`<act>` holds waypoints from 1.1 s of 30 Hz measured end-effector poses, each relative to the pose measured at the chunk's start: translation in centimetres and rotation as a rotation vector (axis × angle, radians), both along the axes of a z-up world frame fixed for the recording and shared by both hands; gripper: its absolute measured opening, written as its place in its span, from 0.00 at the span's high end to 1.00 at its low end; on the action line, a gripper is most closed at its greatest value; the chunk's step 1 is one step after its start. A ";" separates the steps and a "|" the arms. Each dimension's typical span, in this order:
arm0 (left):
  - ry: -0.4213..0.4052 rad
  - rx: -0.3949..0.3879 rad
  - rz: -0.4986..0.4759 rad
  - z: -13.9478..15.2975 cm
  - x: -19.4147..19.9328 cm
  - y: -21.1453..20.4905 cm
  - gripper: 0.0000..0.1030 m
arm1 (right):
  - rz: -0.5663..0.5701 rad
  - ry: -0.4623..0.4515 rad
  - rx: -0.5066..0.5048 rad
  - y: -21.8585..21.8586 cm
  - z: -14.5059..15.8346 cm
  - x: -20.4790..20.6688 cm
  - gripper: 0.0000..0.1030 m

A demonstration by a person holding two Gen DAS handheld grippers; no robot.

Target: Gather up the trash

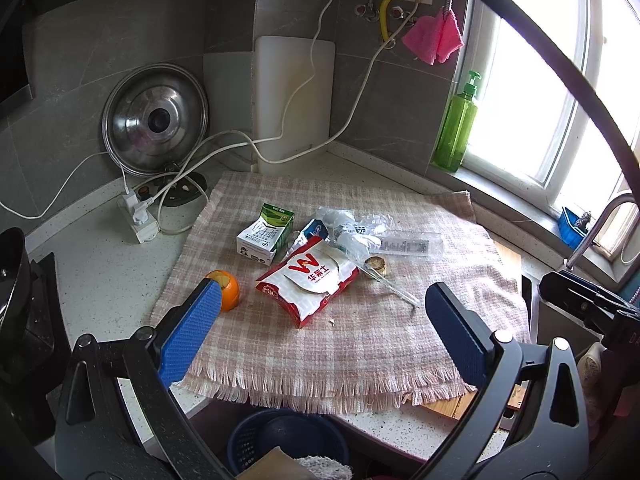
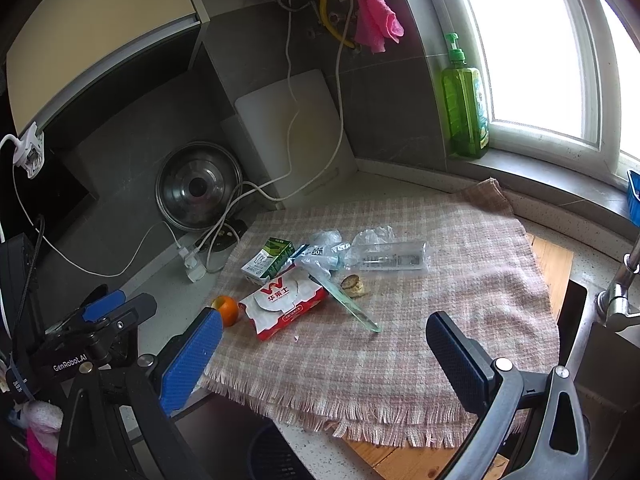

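carton (image 1: 265, 237) behind box (image 1: 310, 285) — orange (image 1: 226, 289) left, on cloth (image 1: 360, 344)

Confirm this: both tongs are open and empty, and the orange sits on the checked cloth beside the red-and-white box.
Not quite. The orange sits on the bare counter, just off the checked cloth, as the left wrist view shows. Both tongs, left and right, are open and empty.

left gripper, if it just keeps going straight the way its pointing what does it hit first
Most likely the red and white cardboard food box lying on the pink plaid cloth. The open left gripper points at it, with bare cloth between. The orange fruit sits off beside one blue finger pad. Depth is hard to judge.
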State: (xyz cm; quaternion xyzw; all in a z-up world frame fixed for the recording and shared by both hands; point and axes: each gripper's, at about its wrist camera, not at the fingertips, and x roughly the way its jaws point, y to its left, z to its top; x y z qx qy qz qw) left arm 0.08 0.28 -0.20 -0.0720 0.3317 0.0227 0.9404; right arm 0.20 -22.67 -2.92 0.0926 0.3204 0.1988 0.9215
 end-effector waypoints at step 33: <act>0.004 -0.001 0.002 0.3 0.7 0.2 0.00 | 0.022 0.023 0.007 0.9 -0.2 0.6 0.00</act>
